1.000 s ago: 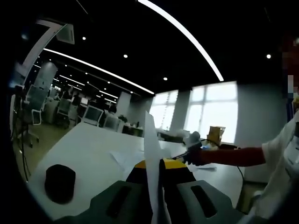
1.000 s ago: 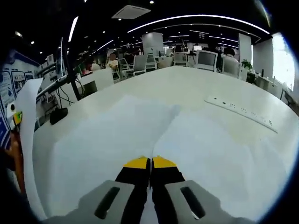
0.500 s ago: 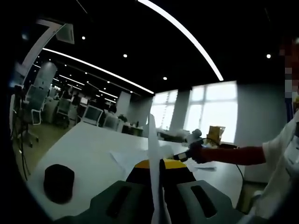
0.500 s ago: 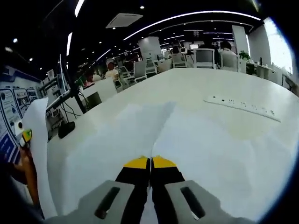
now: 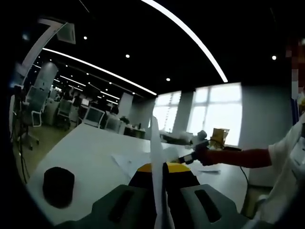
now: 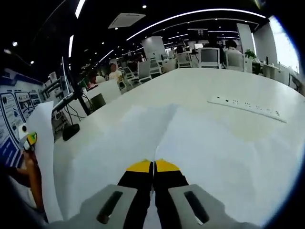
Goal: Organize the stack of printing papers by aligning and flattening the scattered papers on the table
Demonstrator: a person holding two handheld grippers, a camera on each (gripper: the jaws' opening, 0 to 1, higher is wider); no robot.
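Since a second ago my right gripper view tilted a bit, so the sheet at its left edge sits further in; the left gripper view barely shifted. Left gripper (image 5: 158,168): jaws pinched on a paper sheet (image 5: 155,143), which stands edge-on straight up between the yellow tips. Right gripper (image 6: 153,165): jaws closed tight on the near edge of the spread papers (image 6: 143,138), tips touching, paper running away from them flat on the white table (image 6: 228,86). In the left gripper view a black round object (image 5: 58,186) lies on the table near left, more loose sheets (image 5: 128,161) just past the jaws, and my right arm in a red sleeve (image 5: 238,157) reaches in from the right. In the right gripper view the held sheet shows upright at far left with the left gripper (image 6: 29,139) on it. A white power strip (image 6: 245,107) lies further out right. Office chairs (image 6: 143,69) and desks behind
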